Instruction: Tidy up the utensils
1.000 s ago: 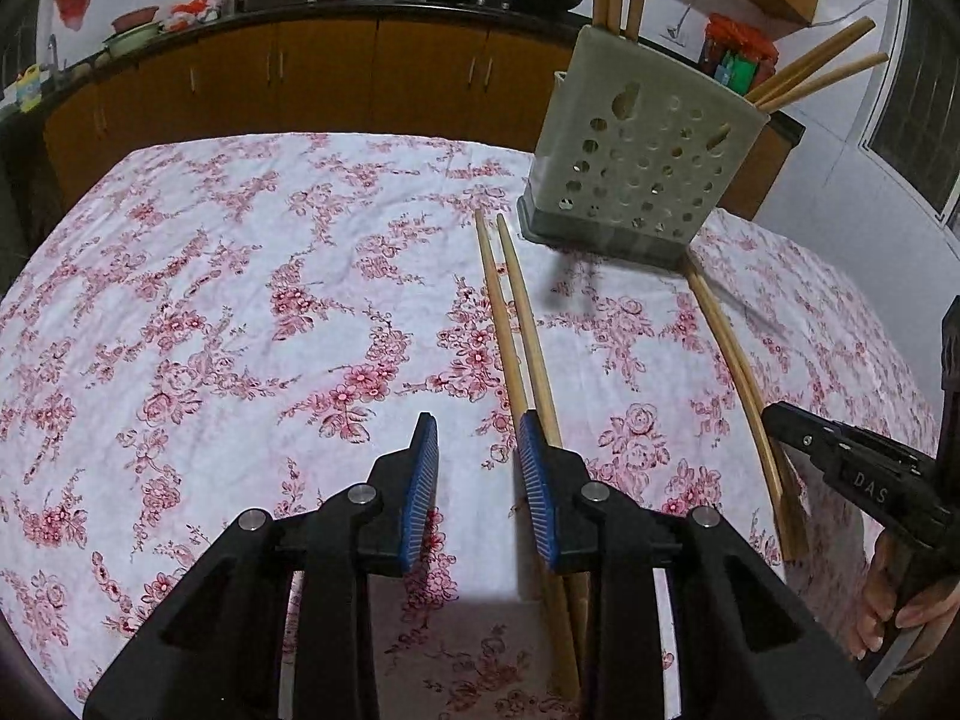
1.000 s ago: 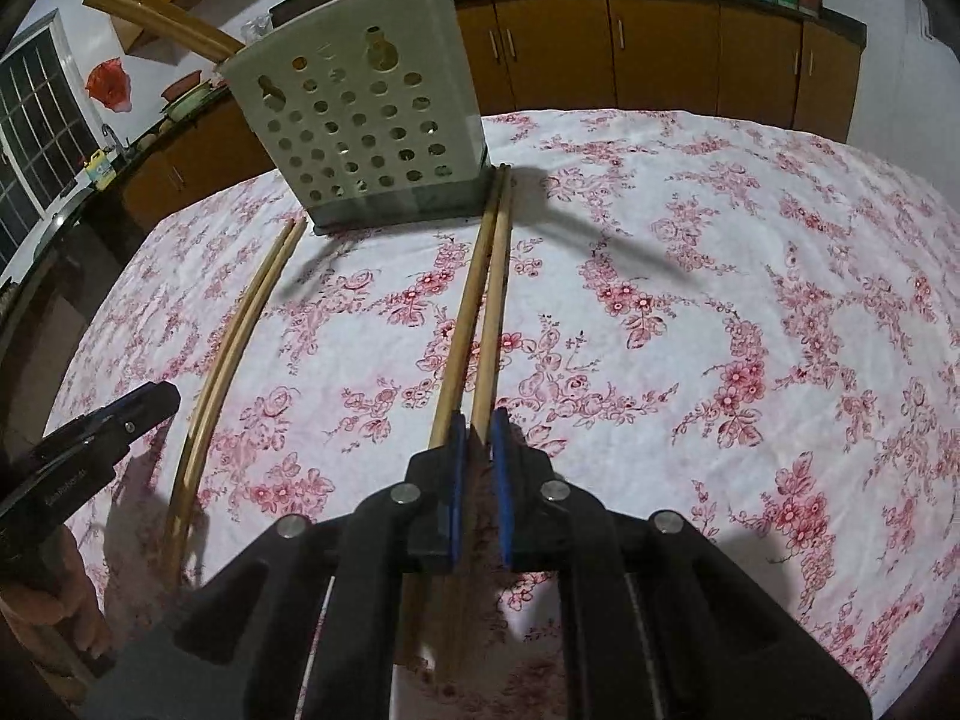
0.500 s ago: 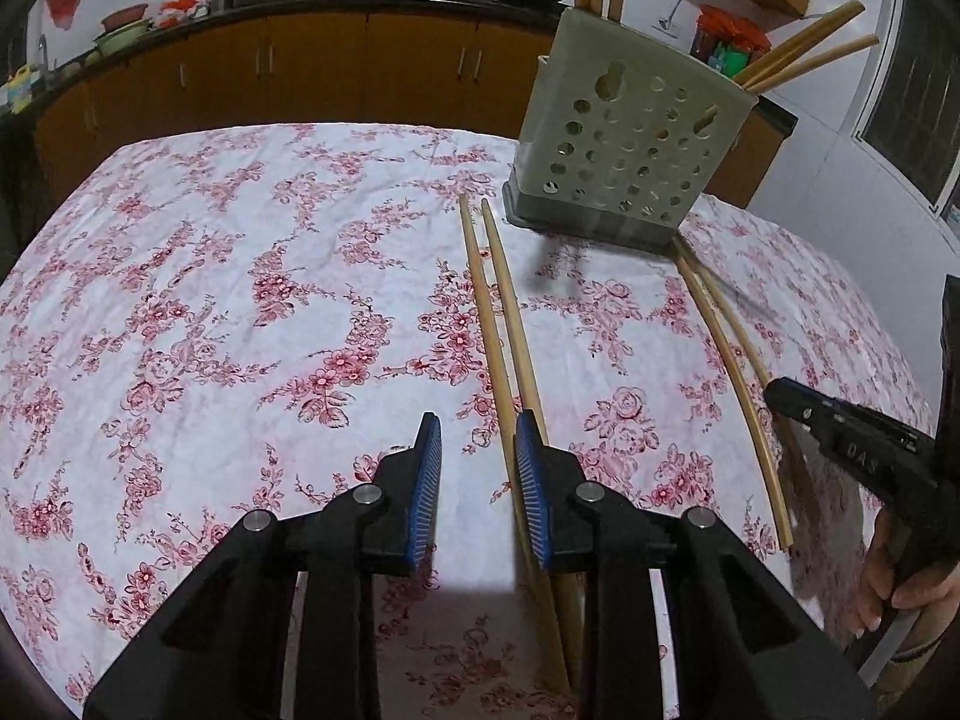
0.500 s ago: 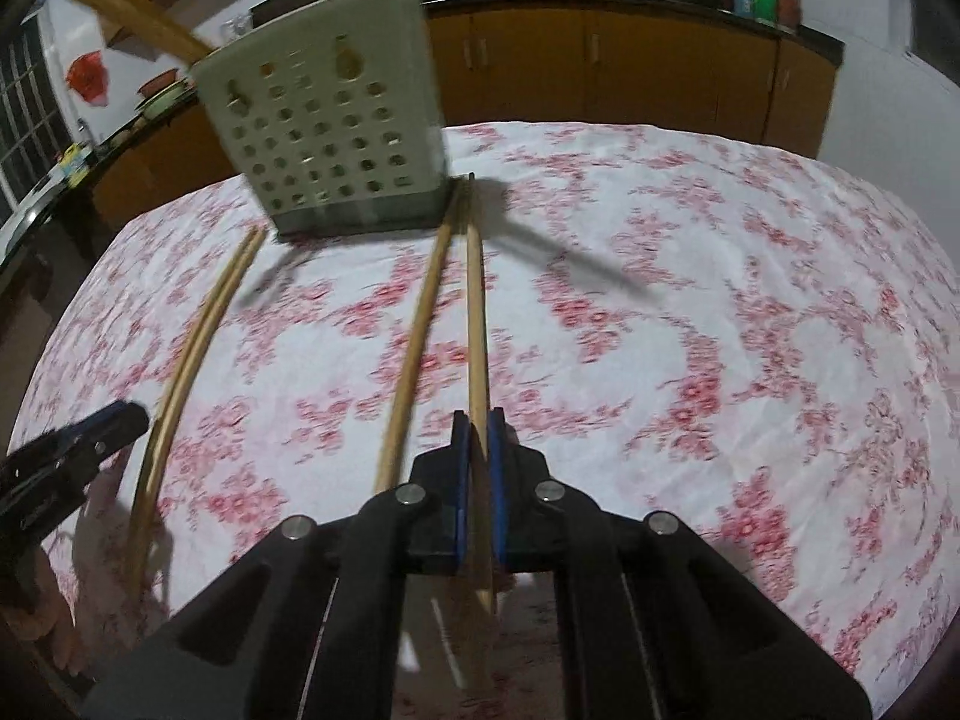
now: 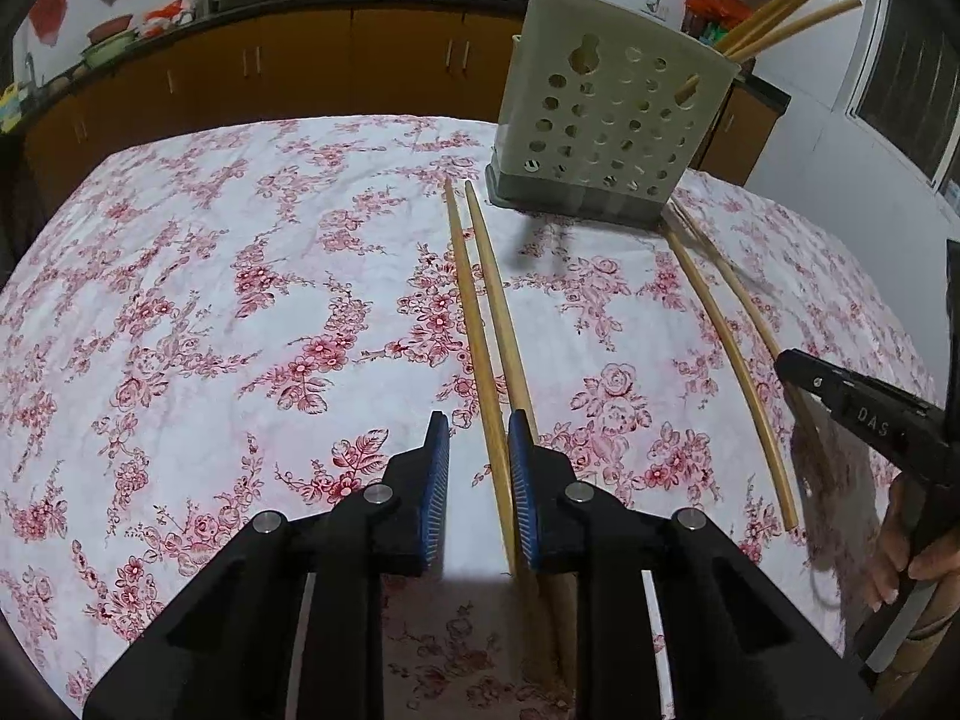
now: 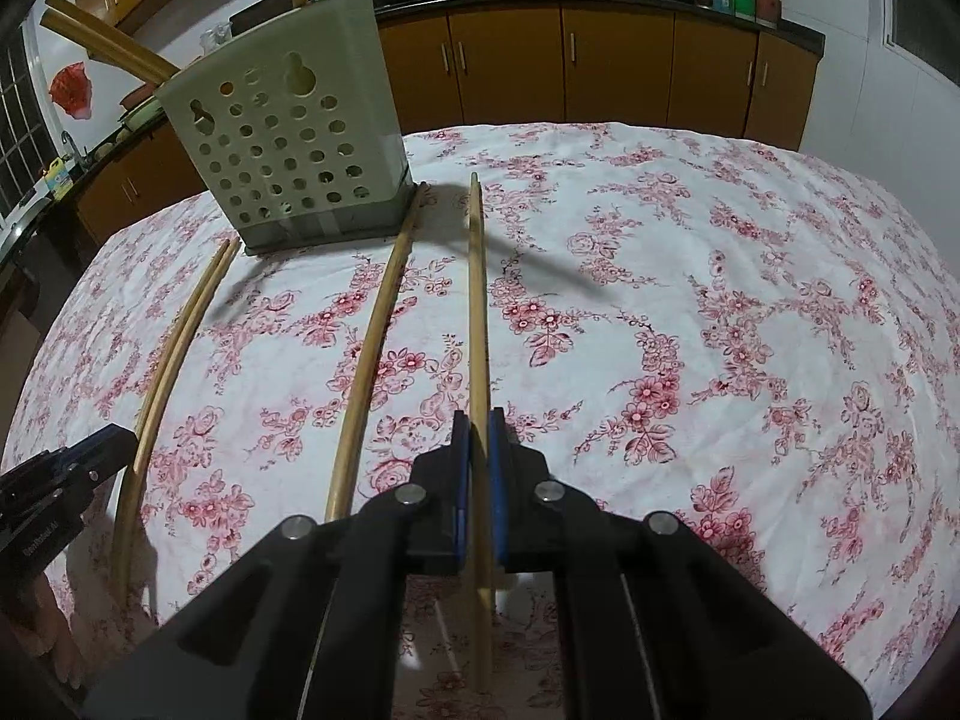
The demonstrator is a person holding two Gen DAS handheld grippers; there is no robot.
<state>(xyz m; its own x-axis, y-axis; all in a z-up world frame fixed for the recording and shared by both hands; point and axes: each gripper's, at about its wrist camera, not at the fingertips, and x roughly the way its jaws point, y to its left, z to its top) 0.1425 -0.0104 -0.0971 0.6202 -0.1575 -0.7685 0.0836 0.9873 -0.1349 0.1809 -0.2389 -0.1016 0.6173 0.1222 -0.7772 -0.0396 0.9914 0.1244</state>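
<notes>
1. The right gripper (image 6: 479,468) is clamping one chopstick (image 6: 477,300), whose tip is pointing towards the holder (image 6: 282,144).
2. The left gripper (image 5: 479,480) is closing, its jaws apart, with one chopstick of a pair (image 5: 480,312) between them, not yet pinched.
3. A loose chopstick (image 6: 375,348) is lying on the tablecloth (image 6: 720,330), reaching the holder's base.
4. More chopsticks (image 6: 102,42) are standing in the holder.

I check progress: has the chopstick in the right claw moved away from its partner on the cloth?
Yes. The gripped chopstick has swung right, away from its partner by the holder.
</notes>
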